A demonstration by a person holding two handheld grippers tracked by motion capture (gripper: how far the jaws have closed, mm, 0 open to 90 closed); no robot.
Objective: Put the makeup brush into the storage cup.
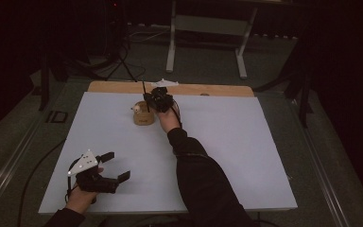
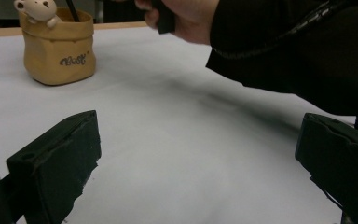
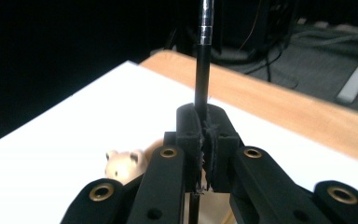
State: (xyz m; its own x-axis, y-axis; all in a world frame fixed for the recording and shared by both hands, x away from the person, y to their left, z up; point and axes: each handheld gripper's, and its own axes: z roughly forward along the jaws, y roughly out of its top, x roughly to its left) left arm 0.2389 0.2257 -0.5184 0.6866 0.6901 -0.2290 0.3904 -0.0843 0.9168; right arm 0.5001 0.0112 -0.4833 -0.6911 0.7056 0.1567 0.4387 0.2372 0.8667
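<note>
The right claw, clenched on a black pen, is judged to be lowering it into the tan pot at the counter's far side, so next it must release, while the left claw rests released near the left.

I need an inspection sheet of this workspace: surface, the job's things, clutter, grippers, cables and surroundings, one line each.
Surface: white sheet on a wooden table; no stains seen.
Job's things: tan holder with a small bear figure on its rim; thin black pen, upright, its lower end in the holder.
Clutter: small white item on the far wooden edge, too small to tell.
Grippers: right gripper shut on the pen above the holder; left gripper open, nothing between the jaws, at the near left.
Cables: one cable trails from the left gripper off the table.
Surroundings: dark room, white frame legs behind the table.
</note>
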